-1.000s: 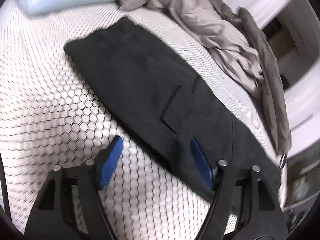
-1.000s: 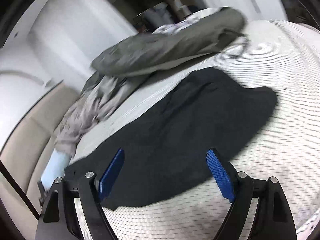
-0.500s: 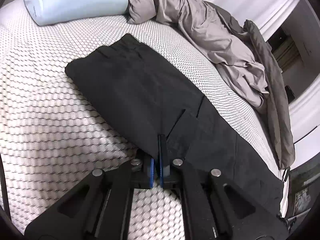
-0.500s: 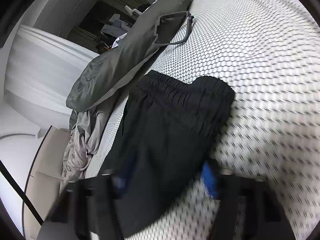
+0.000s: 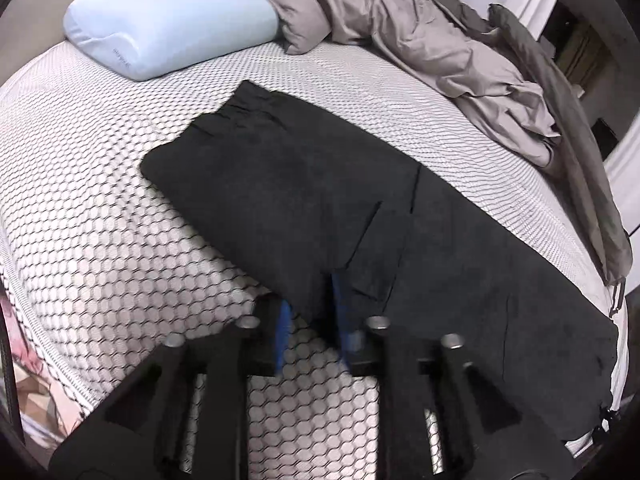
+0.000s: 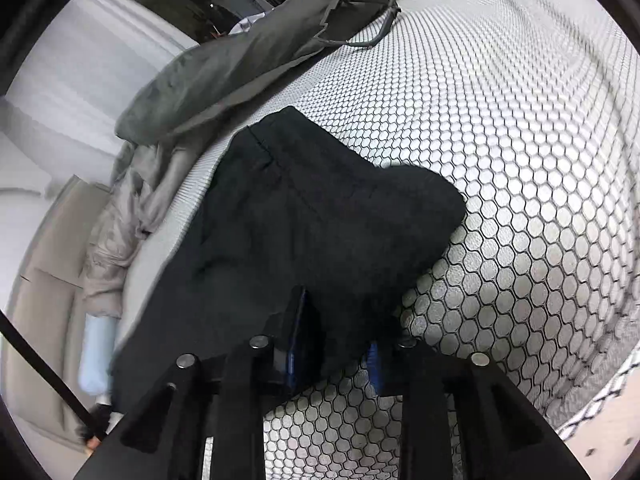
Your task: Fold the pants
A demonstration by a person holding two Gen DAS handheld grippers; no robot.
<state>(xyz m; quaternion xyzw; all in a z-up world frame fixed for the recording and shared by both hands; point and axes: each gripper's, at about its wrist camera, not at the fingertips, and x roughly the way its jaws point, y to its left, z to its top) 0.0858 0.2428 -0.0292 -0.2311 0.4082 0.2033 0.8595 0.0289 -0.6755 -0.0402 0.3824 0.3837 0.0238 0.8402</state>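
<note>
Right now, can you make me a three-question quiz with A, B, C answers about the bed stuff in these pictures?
1. Where do the black pants lie?
A. on the honeycomb-patterned mattress
B. on the floor
C. on top of the pillow

2. What colour is the pillow?
A. red
B. light blue
C. green

3. What is between the right gripper jaws?
A. nothing
B. the pillow
C. pants fabric

Answers:
1. A, the pants are spread flat across the patterned mattress.
2. B, the pillow near the head of the bed is pale blue.
3. C, black cloth sits bunched between the blue pads.
</note>
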